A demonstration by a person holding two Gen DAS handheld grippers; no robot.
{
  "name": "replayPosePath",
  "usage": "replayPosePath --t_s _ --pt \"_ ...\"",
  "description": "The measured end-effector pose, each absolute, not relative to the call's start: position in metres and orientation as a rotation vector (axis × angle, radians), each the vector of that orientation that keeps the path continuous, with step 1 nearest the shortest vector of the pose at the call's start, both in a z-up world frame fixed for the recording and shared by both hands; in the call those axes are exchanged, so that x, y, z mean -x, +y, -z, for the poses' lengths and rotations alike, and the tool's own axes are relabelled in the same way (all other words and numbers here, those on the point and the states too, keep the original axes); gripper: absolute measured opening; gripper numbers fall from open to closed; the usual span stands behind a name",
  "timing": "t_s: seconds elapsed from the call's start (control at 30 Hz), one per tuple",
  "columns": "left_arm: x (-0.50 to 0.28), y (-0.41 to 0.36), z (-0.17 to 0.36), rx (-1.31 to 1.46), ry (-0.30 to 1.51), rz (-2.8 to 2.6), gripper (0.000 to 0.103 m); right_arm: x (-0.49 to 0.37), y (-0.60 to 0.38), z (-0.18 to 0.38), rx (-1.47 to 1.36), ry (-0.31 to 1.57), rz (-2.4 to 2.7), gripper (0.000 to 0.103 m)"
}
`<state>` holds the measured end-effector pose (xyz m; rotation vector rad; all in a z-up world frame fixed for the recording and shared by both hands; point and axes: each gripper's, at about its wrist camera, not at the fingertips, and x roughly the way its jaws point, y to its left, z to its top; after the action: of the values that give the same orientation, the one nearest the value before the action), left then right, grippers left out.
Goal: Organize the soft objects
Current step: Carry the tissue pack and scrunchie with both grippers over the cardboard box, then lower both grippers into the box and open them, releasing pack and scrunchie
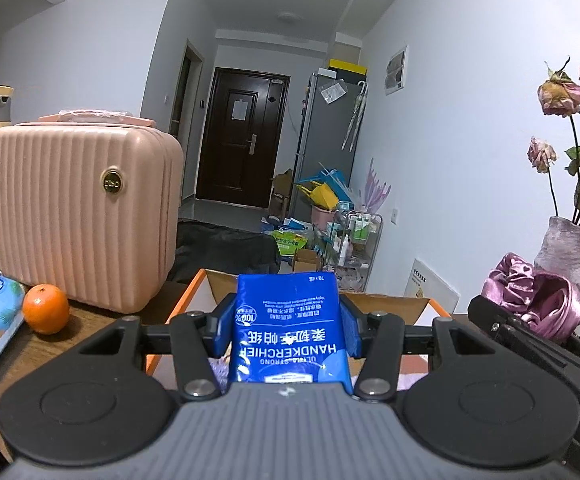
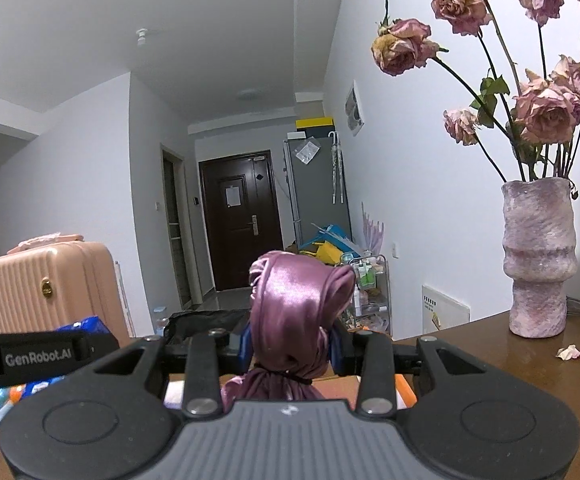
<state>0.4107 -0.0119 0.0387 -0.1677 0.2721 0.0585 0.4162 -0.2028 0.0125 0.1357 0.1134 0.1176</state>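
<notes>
While a blue handkerchief pack [image 1: 286,328] is clamped between the closed pads of the left gripper [image 1: 286,322] above an orange-rimmed cardboard box [image 1: 386,304], a purple satin scrunchie [image 2: 294,316] is pinched by the right gripper [image 2: 290,346], beside a vase [image 2: 538,260] set on the wooden table [image 2: 490,344]

The handkerchief pack [image 1: 286,328] has a glossy blue plastic wrap. The scrunchie [image 2: 294,312] is shiny, smooth purple satin cloth. The suitcase [image 1: 82,216] is pink hard plastic with ribs and a soft sheen. The vase [image 2: 538,256] looks rough and matt. The counter [image 2: 470,344] is smooth dark wood. The orange [image 1: 45,308] has a finely dimpled skin.
</notes>
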Motion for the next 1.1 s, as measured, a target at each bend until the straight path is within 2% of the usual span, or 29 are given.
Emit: replayPosePath --t_s 1.1 --pt "-0.483 -0.001 -0.021 0.092 0.302 -0.104 0.053 -0.502 -0.18 -0.001 -0.059 0.248 -0.105 0.035"
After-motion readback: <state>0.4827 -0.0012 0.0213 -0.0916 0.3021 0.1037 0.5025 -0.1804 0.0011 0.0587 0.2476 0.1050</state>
